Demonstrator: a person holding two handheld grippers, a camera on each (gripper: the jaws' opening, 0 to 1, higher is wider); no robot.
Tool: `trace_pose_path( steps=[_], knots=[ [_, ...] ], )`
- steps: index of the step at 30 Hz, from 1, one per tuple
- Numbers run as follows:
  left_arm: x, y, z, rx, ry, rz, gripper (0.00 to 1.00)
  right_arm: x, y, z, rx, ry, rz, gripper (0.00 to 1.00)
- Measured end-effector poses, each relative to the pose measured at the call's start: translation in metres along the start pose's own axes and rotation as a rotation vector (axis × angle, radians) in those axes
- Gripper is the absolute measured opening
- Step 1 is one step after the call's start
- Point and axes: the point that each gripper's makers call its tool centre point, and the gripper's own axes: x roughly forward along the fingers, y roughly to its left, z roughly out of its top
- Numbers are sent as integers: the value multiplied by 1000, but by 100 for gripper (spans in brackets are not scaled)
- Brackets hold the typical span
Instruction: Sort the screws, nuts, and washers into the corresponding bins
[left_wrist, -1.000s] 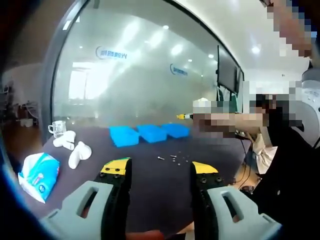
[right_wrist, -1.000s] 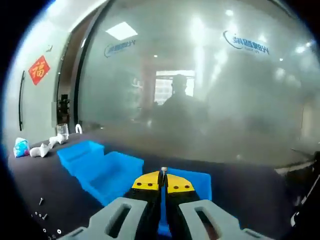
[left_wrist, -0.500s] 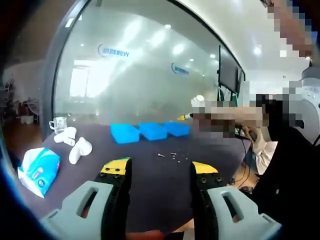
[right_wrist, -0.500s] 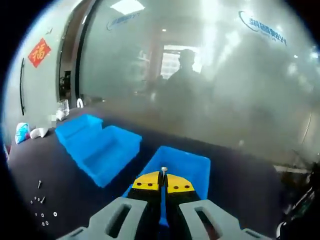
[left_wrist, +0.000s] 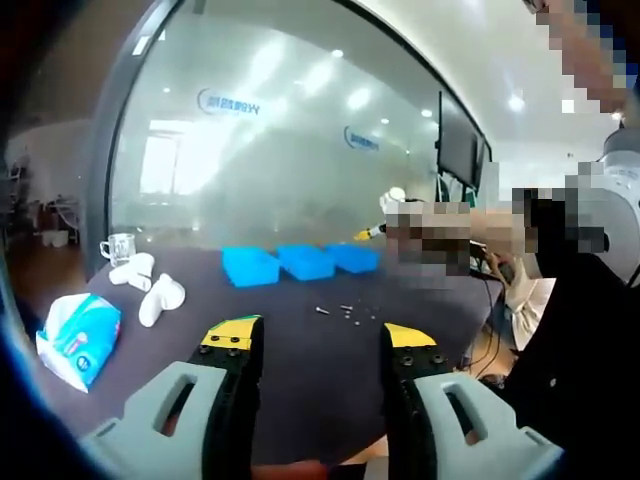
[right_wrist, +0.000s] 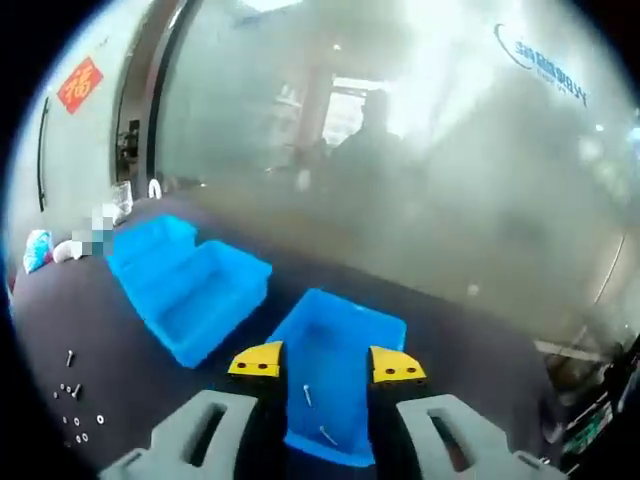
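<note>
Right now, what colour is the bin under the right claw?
Bright blue. The bin with two screws inside shows best in the right gripper view.

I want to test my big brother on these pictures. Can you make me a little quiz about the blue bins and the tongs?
1. True or false: the right tongs are open.
2. How many blue bins stand in the row?
3. What lies in the bin under the right tongs? A) screws B) a cup C) tissues

Key: 1 true. 2 three. 3 A, two screws.
</note>
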Motion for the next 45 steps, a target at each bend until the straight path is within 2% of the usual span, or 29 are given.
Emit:
trace_pose_path(
  steps=[9, 15, 20, 27, 34, 36, 38, 45],
  knots=[
    [-1, -2, 1, 1, -4, 0, 46, -9, 1, 0, 29, -24, 15, 26],
    [-1, -2, 3, 1, -11, 2, 46, -24, 13, 0, 46, -72, 53, 26],
    [-1, -1, 5, -5, -20, 5, 46, -58, 37, 13, 87, -213, 114, 26],
    [1, -2, 7, -6, -26, 4, 46, -116, 79, 21, 81, -358, 184, 26],
    [1, -4, 7, -4, -24, 3, 46, -162, 102, 24, 77, -475, 241, 26],
    [1, -4, 6, -3, -22, 2, 46, -173, 105, 22, 54, -491, 239, 26],
    [1, -4, 6, 1, -19, 6, 46, -185, 109, 20, -10, -519, 222, 26],
    [0, 0, 6, 1, -16, 9, 46, -218, 131, -13, 1, -550, 265, 26]
  ],
)
